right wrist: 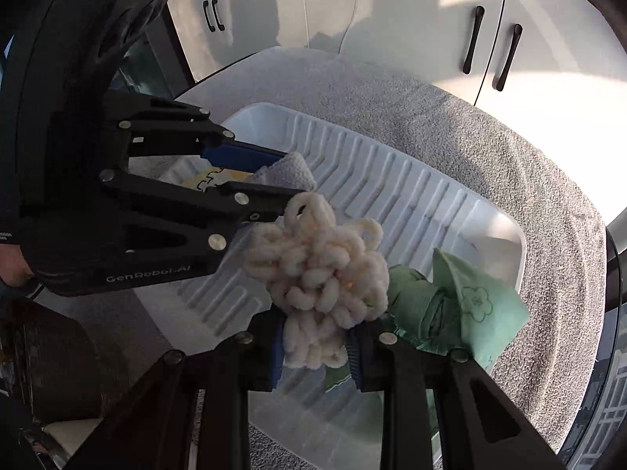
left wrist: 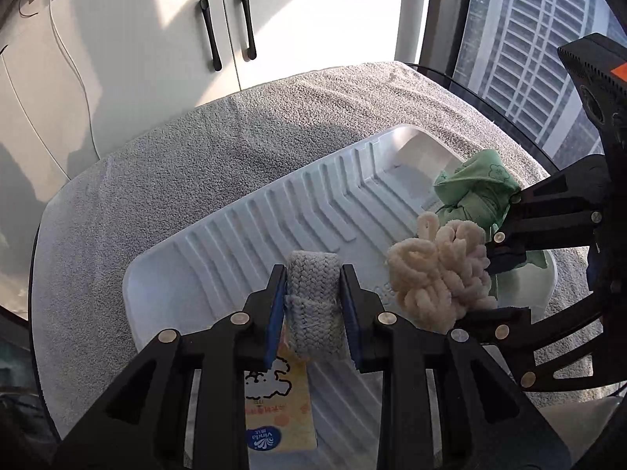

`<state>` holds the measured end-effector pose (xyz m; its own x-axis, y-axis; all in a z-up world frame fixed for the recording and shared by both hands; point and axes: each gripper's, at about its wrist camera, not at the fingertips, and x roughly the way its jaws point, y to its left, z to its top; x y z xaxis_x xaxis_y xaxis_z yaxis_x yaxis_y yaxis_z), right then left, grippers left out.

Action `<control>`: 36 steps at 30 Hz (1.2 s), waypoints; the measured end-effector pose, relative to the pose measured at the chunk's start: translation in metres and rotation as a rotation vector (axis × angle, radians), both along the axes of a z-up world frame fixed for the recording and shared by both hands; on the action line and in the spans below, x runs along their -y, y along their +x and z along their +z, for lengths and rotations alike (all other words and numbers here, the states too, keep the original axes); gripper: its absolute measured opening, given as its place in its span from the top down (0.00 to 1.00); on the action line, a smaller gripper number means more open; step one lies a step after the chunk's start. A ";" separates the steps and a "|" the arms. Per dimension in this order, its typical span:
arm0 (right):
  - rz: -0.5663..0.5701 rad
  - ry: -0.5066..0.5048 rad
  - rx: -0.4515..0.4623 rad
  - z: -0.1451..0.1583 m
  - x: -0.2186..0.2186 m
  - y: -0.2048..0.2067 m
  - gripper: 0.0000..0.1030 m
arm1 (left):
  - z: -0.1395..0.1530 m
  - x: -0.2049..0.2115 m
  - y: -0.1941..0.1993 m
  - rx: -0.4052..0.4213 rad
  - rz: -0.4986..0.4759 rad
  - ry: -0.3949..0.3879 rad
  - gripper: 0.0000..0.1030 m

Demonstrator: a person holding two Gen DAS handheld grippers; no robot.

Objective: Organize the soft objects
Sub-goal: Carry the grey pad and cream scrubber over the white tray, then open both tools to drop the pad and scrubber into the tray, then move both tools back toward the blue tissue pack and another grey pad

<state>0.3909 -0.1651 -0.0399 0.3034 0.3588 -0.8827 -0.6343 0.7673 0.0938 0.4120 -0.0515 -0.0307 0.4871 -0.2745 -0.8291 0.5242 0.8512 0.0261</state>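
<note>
Tray (left wrist: 219, 258) lies directly under both tongs. Left tongs (left wrist: 313, 293) clamp a grey braided roll (left wrist: 311, 305), its long axis pointing to 12 o'clock. Right tongs (right wrist: 315, 346), reaching in from 3 o'clock, pinch a cream yarn bundle (right wrist: 317, 270) touching a green cloth (right wrist: 462, 305), both over the tray.

Hard daylight from the window (left wrist: 521, 51) on the right throws bright patches and soft shadows across the white cabinet doors (left wrist: 156, 39) and grey towel (left wrist: 196, 156), while fisheye curvature darkens the frame corners.
</note>
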 end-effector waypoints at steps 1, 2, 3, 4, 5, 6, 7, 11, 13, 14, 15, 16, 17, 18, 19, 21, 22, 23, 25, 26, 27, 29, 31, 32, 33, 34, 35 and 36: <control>0.002 -0.008 0.000 -0.002 -0.001 0.000 0.72 | -0.002 0.001 0.000 0.000 -0.001 0.005 0.75; 0.005 -0.018 0.002 -0.004 -0.003 0.000 0.71 | -0.004 0.002 0.001 -0.003 0.000 0.007 0.75; 0.007 -0.023 0.003 -0.006 -0.004 -0.002 0.71 | -0.005 0.002 0.002 -0.006 0.001 0.008 0.75; 0.007 -0.024 0.003 -0.008 -0.005 -0.003 0.69 | -0.006 0.003 0.002 -0.008 0.003 0.009 0.74; 0.006 -0.024 0.005 -0.008 -0.006 -0.003 0.68 | -0.007 0.003 0.003 -0.010 0.006 0.011 0.68; 0.003 -0.024 0.008 -0.008 -0.007 -0.002 0.68 | -0.008 0.002 0.003 -0.011 0.011 0.012 0.62; -0.001 -0.025 0.010 -0.009 -0.006 -0.001 0.67 | -0.008 0.001 0.003 -0.008 0.018 0.009 0.49; -0.020 -0.032 0.038 -0.007 -0.005 -0.002 0.56 | -0.006 -0.006 0.004 -0.008 0.040 -0.022 0.33; -0.023 -0.030 0.051 -0.006 -0.004 -0.004 0.52 | -0.002 -0.008 0.003 0.000 0.045 -0.035 0.31; -0.026 -0.031 0.057 -0.005 -0.004 -0.005 0.48 | 0.000 -0.008 0.003 0.005 0.046 -0.041 0.31; -0.027 -0.031 0.063 -0.003 -0.004 -0.005 0.45 | 0.003 -0.009 0.002 0.011 0.047 -0.047 0.31; -0.026 -0.029 0.070 -0.002 -0.004 -0.006 0.40 | 0.006 -0.010 0.001 0.016 0.046 -0.056 0.28; -0.026 -0.026 0.077 0.001 -0.004 -0.006 0.36 | 0.008 -0.011 0.000 0.019 0.045 -0.066 0.26; -0.026 -0.025 0.084 0.003 -0.004 -0.007 0.34 | 0.012 -0.013 -0.001 0.020 0.045 -0.078 0.26; -0.026 -0.024 0.091 0.005 -0.004 -0.008 0.32 | 0.014 -0.014 -0.001 0.018 0.045 -0.089 0.26; -0.027 -0.015 0.099 0.010 -0.004 -0.009 0.31 | 0.018 -0.017 -0.003 0.023 0.048 -0.100 0.26; -0.028 -0.013 0.106 0.013 -0.004 -0.010 0.31 | 0.021 -0.020 -0.006 0.030 0.052 -0.099 0.26; -0.028 -0.013 0.116 0.016 -0.003 -0.012 0.31 | 0.024 -0.021 -0.007 0.035 0.055 -0.104 0.26; -0.033 -0.010 0.134 0.023 0.000 -0.016 0.31 | 0.029 -0.025 -0.009 0.047 0.064 -0.111 0.26; -0.037 -0.006 0.139 0.026 0.001 -0.017 0.31 | 0.033 -0.028 -0.010 0.055 0.071 -0.118 0.26; -0.043 -0.003 0.144 0.029 0.003 -0.018 0.31 | 0.036 -0.031 -0.011 0.060 0.076 -0.126 0.26; -0.056 0.010 0.156 0.037 0.008 -0.020 0.30 | 0.044 -0.038 -0.013 0.075 0.093 -0.145 0.26; -0.075 0.027 0.173 0.048 0.015 -0.025 0.30 | 0.053 -0.044 -0.019 0.086 0.103 -0.162 0.26; -0.083 0.037 0.179 0.053 0.018 -0.028 0.30 | 0.057 -0.048 -0.024 0.094 0.107 -0.167 0.26; -0.091 0.050 0.187 0.059 0.021 -0.032 0.30 | 0.061 -0.051 -0.030 0.103 0.110 -0.170 0.26; -0.099 0.060 0.199 0.065 0.023 -0.037 0.30 | 0.064 -0.054 -0.037 0.114 0.111 -0.171 0.26; -0.106 0.070 0.211 0.073 0.028 -0.042 0.30 | 0.068 -0.057 -0.045 0.124 0.111 -0.168 0.26; -0.111 0.082 0.221 0.079 0.032 -0.047 0.30 | 0.071 -0.061 -0.052 0.135 0.114 -0.168 0.26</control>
<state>0.3434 -0.1971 0.0390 0.5272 0.3797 -0.7602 -0.5584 0.8291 0.0268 0.3598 0.0092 0.0406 0.6260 -0.3398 -0.7019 0.4256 0.9031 -0.0577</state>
